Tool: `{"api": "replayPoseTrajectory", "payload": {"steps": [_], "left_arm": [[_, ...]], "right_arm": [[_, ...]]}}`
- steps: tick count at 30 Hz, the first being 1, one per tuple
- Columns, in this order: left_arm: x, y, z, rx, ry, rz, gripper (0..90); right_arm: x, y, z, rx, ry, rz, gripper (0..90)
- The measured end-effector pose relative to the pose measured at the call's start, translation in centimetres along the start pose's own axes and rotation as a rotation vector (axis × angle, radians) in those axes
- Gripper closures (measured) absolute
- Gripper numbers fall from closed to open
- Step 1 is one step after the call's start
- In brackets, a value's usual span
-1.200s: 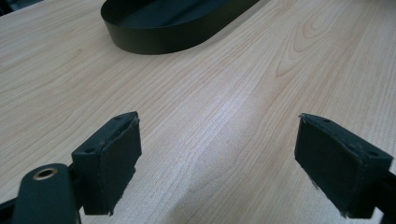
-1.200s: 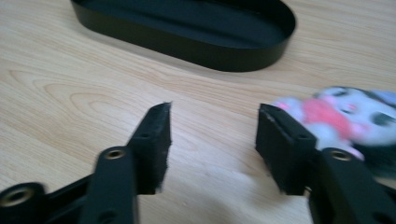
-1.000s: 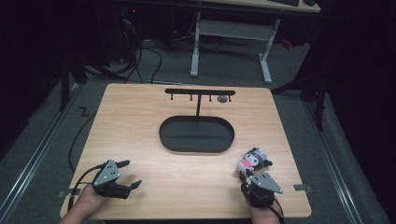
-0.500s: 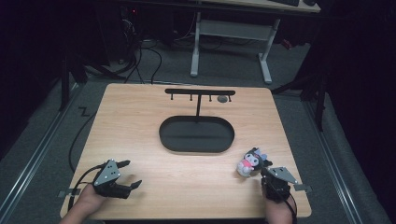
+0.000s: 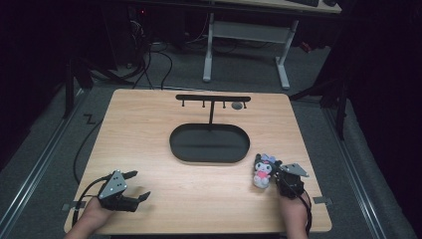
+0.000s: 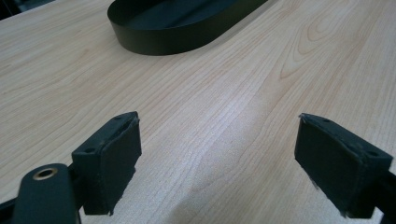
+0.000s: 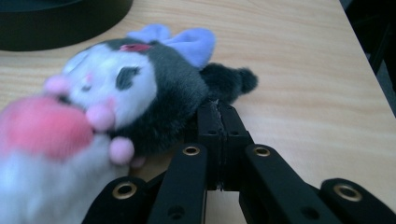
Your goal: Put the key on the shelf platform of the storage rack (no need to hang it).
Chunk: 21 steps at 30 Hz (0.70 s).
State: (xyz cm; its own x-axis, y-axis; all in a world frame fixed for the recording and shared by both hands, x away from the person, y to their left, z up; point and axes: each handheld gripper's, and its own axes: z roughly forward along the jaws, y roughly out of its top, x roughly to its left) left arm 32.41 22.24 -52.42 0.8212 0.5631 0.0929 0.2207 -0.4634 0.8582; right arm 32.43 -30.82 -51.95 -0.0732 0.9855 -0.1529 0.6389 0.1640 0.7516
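The light wood-grain surface (image 5: 149, 124) carries a black oval tray (image 5: 209, 143) near its middle, with a black T-shaped rack (image 5: 213, 99) standing just behind it. A small plush toy (image 5: 261, 171) lies on the surface near the tray's right end.

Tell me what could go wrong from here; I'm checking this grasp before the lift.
The right gripper has its jaws pressed together at the plush toy's edge, perhaps pinching only a little fur, so it could slip out when lifted. The toy lies close to the black tray; a swing might knock its rim.
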Motion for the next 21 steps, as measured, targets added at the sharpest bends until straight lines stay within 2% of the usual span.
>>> {"api": "replayPoseTrajectory", "payload": {"steps": [3, 6, 7, 8, 11, 12, 13, 15, 17, 18, 19, 20, 21], "left_arm": [[0.0, 0.0, 0.0, 0.004, 0.002, 0.0, 15.5], [0.0, 0.0, 0.0, 0.003, 0.0, 0.001, 15.5], [0.0, 0.0, 0.0, 0.004, -0.001, 0.001, 15.6], [0.0, 0.0, 0.1, 0.004, -0.002, 0.0, 15.6], [0.0, 0.1, 0.1, 0.01, -0.006, 0.001, 15.6], [0.0, 0.1, 0.1, 0.009, -0.006, 0.003, 15.5], [0.0, 0.1, 0.1, 0.009, -0.008, 0.006, 15.5], [0.0, 0.1, 0.1, 0.009, -0.009, 0.008, 15.6], [0.1, 0.1, 0.1, 0.007, -0.012, 0.003, 15.5], [0.1, 0.1, 0.1, 0.007, -0.012, 0.003, 15.5], [0.1, 0.1, 0.1, 0.006, -0.013, 0.002, 15.5], [0.1, 0.1, 0.1, 0.007, -0.015, 0.003, 15.5], [0.1, 0.1, 0.1, 0.007, -0.015, 0.003, 15.5]], "right_arm": [[0.2, 0.5, 0.6, -0.002, -0.001, -0.025, 89.6], [0.1, 0.3, 0.0, -0.013, 0.008, -0.013, 89.6], [0.3, 0.1, -1.1, -0.032, 0.015, -0.009, 89.6], [0.3, 0.1, -1.1, -0.032, 0.015, -0.009, 89.6], [0.8, 0.1, -3.5, -0.08, 0.038, -0.01, 89.5], [1.4, 0.3, -5.1, -0.119, 0.058, -0.01, 89.4], [1.4, 0.3, -5.1, -0.119, 0.058, -0.01, 89.4], [2.4, 0.4, -6.2, -0.147, 0.086, -0.021, 89.4], [3.8, 0.4, -6.6, -0.157, 0.121, -0.031, 89.4], [5.2, 0.4, -6.5, -0.152, 0.163, -0.04, 89.4], [5.2, 0.4, -6.5, -0.152, 0.163, -0.04, 89.4], [6.6, 0.3, -6.1, -0.131, 0.191, -0.06, 89.4], [6.6, 0.3, -6.1, -0.131, 0.191, -0.06, 89.4]]}}
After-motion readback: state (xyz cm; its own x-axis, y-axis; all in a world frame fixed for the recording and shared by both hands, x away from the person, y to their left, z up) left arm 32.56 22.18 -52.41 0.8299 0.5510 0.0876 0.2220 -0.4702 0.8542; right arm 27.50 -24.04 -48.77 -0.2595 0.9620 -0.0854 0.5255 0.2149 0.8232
